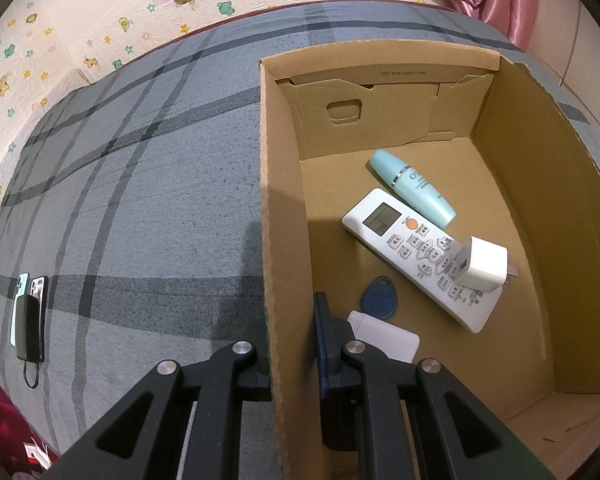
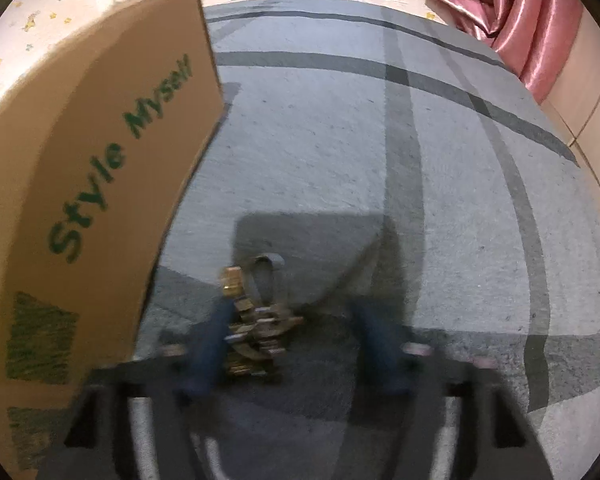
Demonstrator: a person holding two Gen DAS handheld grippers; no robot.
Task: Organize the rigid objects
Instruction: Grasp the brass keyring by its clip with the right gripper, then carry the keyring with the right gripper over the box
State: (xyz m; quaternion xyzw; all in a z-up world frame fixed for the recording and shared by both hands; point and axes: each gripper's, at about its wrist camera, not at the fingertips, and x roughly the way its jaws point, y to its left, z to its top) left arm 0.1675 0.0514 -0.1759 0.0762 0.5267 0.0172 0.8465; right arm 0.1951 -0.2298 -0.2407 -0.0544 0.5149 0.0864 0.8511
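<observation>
My left gripper (image 1: 292, 354) is shut on the left wall of an open cardboard box (image 1: 286, 240), one finger outside and one inside. In the box lie a teal bottle (image 1: 414, 188), a white remote (image 1: 404, 248), a white charger plug (image 1: 482, 266) resting on the remote, a blue key fob (image 1: 380, 300) and a small white flat bottle (image 1: 384, 338). In the blurred right wrist view, a bunch of brass keys (image 2: 252, 332) lies on the grey checked bedcover (image 2: 340, 160). My right gripper (image 2: 296, 340) stands over them, its fingers apart. The keys sit against the left fingertip (image 2: 212, 344).
The box (image 2: 100, 160), with green lettering on its side, rises just left of the right gripper. Two phones and a black power bank (image 1: 30, 312) lie at the bedcover's left edge. A pink curtain (image 2: 520, 12) hangs at the back right, and a patterned wall (image 1: 60, 52) runs behind.
</observation>
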